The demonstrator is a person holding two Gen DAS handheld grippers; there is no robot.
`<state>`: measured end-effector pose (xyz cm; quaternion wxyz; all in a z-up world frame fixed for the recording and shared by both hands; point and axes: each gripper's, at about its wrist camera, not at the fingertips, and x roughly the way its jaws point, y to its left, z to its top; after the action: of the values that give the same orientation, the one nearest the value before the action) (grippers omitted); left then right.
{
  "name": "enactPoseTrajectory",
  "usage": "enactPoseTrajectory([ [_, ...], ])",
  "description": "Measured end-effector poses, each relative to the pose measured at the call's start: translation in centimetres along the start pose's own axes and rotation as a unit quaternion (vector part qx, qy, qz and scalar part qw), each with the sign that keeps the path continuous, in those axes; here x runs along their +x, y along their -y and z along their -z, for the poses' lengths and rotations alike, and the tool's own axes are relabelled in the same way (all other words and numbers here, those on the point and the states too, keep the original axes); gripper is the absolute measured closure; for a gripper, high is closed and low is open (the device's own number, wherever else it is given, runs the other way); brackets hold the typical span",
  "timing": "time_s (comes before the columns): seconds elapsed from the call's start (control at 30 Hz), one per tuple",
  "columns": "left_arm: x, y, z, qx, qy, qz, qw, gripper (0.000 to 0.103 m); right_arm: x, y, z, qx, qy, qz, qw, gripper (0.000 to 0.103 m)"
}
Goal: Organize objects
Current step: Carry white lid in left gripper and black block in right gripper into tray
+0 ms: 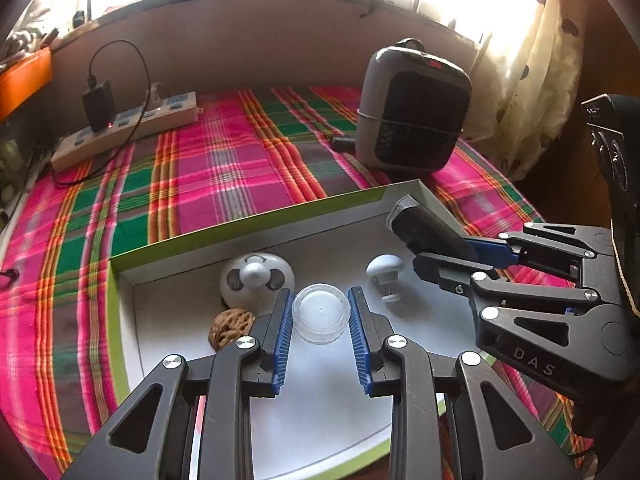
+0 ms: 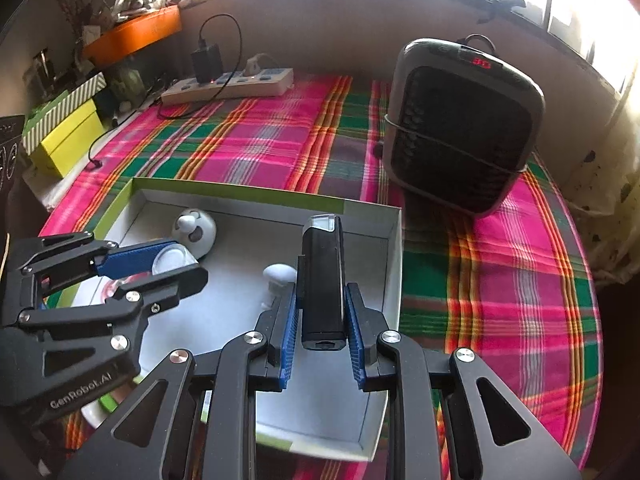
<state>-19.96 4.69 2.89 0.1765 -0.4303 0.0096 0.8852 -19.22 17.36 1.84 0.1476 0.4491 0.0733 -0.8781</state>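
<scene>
My left gripper [image 1: 320, 294] is shut on a clear round plastic container [image 1: 320, 314] and holds it over the white box with a green rim [image 1: 240, 224]. A round white gadget [image 1: 256, 280], a walnut [image 1: 232, 328] and a white mushroom-shaped knob [image 1: 384, 272] lie in the box. My right gripper [image 2: 323, 292] is shut on a black stick-like device with a clear cap [image 2: 322, 280], over the right part of the box [image 2: 240, 192]. The left gripper [image 2: 184, 260] appears on the left of the right wrist view. The right gripper [image 1: 444, 252] appears on the right of the left wrist view.
The box lies on a pink and green plaid cloth [image 2: 500, 280]. A grey heater [image 2: 460, 128] stands behind it to the right. A power strip with a charger [image 2: 228, 84] lies at the back left. Yellow-green boxes [image 2: 68, 136] and an orange tray [image 2: 132, 36] are at the far left.
</scene>
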Motion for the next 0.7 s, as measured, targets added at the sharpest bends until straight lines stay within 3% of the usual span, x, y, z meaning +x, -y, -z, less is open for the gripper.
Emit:
enactPoseTrajectory([
  [0.7,2.1,-0.5,0.1,-0.006,-0.021,-0.004,0.9998,0.078,1.9,-0.2,-0.2,-0.007,-0.021,0.008,1.000,0.079],
])
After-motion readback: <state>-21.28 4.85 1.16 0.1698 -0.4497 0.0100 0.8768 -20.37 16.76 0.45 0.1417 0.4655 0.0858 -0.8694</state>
